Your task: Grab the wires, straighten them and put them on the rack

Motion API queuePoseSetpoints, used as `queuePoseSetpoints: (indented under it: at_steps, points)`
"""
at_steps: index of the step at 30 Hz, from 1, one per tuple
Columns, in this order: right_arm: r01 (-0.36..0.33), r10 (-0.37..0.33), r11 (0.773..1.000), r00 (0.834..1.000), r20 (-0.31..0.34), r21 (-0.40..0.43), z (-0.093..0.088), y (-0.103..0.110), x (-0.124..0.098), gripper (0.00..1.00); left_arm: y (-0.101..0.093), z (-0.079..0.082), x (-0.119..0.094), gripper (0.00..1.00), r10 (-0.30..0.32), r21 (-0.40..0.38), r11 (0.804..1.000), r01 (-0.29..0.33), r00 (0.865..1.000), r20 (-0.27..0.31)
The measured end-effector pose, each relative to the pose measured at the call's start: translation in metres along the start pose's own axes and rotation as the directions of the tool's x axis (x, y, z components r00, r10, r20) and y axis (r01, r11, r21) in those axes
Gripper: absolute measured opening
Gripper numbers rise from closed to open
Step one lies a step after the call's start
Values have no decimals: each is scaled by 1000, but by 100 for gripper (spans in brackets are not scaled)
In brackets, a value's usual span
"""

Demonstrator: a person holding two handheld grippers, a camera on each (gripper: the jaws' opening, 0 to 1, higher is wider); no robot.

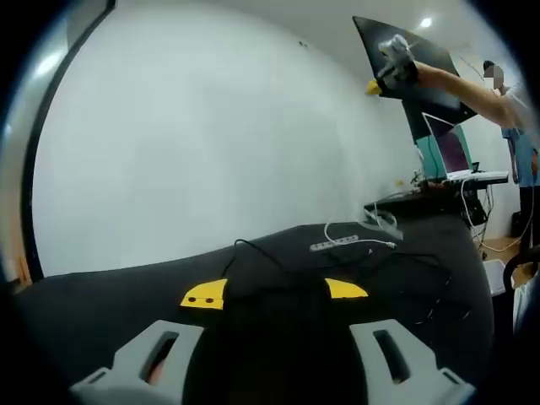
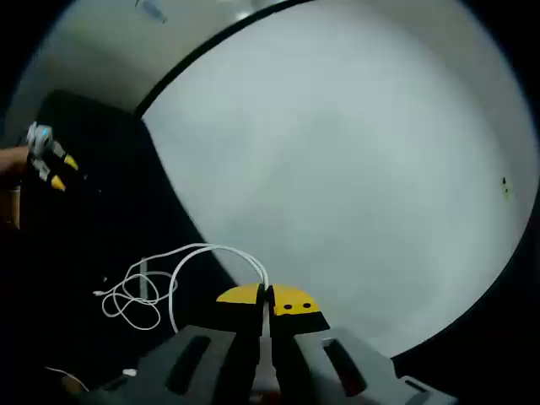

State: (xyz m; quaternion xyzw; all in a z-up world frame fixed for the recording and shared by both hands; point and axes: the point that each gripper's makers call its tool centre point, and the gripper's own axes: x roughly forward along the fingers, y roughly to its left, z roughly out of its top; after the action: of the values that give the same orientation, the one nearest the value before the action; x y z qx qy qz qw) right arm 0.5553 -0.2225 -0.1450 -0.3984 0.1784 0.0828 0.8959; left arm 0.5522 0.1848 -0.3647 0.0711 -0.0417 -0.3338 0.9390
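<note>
In the right gripper view my right gripper [image 2: 267, 299] is shut on a white wire [image 2: 181, 261]. The wire runs from the yellow tips down to a loose coil [image 2: 131, 299] over the black table [image 2: 76, 253]. My left gripper [image 2: 46, 162] shows small at the far left of that view. In the left gripper view my left gripper [image 1: 275, 292] stands open above the black table [image 1: 126, 312], with nothing between its yellow tips. The right gripper [image 1: 392, 66] is held high at the upper right on a person's outstretched arm. A thin black wire [image 1: 253, 250] lies on the table ahead.
A white power strip [image 1: 337, 245] with a white cord [image 1: 375, 243] lies mid-table, and a small grey frame [image 1: 381, 221] stands behind it. At the far right are a laptop [image 1: 456, 156], a dark screen [image 1: 422, 76] and a person [image 1: 519, 126]. A plain white wall [image 1: 211, 143] stands behind the table.
</note>
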Motion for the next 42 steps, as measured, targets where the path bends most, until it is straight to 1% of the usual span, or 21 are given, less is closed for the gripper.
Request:
queuePoseSetpoints:
  at_steps: [3,4,7,8,9,11,13,15,17,19,23,25,26,28,30,32,34,36,39,41,42]
  points:
    - [-165,172,985,958,-230,51,-90,73,40,3,0,-1,0,41,3,6,1000,-3,1000,-7]
    - [-190,204,979,949,-240,80,-103,87,46,8,1,-2,1,41,5,7,1000,-5,1000,-10]
    - [-362,422,901,857,-294,240,-142,158,53,39,0,-2,1,41,5,14,1000,-5,1000,-9]
    - [-376,450,883,850,-274,281,-143,163,57,40,-1,-2,1,41,5,15,1000,-5,1000,-11]
    - [-384,448,884,860,-245,268,-137,162,61,38,-1,-2,1,41,6,17,1000,-5,1000,-14]
    - [-282,322,940,919,-227,191,-117,134,71,47,-1,-3,1,41,7,19,1000,-6,1000,-17]
    - [-214,225,969,971,-85,121,-62,116,62,54,0,-4,1,41,9,24,1000,-8,1000,-21]
    - [-274,276,949,961,10,156,-20,112,59,53,0,-4,1,41,8,27,1000,-7,1000,-25]
    - [-373,354,906,927,127,199,21,122,51,59,0,-4,1,41,7,29,1000,-7,1000,-22]
    - [-436,409,859,900,153,269,38,136,55,50,0,-3,1,41,6,29,1000,-6,1000,-19]
    - [-403,408,882,912,33,244,11,179,108,45,1,-4,1,40,8,27,1000,-7,1000,-24]
    - [-438,465,844,885,-15,311,-16,224,128,45,1,-5,1,40,11,26,1000,-10,1000,-28]
    - [-418,460,852,885,-70,316,-35,236,141,42,3,-7,1,39,15,27,1000,-14,999,-35]
    - [-313,343,926,931,-126,211,-64,231,174,29,4,-9,1,37,21,30,999,-20,999,-47]
    - [-282,330,918,933,-142,278,-79,240,178,14,3,-8,1,37,20,30,999,-19,999,-43]
    - [-306,395,859,907,-150,411,-87,245,189,2,3,-7,0,36,24,32,999,-22,999,-37]
    - [-331,399,868,909,-123,371,-82,241,180,2,5,-4,-1,35,28,29,999,-27,999,-27]
    - [-353,416,838,907,-68,416,-70,242,174,9,8,-4,0,34,33,18,999,-32,999,-20]
    - [-326,383,860,921,-74,392,-67,238,193,19,10,-3,0,34,40,-1,999,-40,999,-17]
    - [-371,432,864,894,-121,340,-81,250,197,3,11,-5,0,34,43,0,999,-43,999,-22]
    - [-333,382,884,919,-96,329,-73,237,200,0,9,-6,0,33,43,5,999,-43,999,-29]
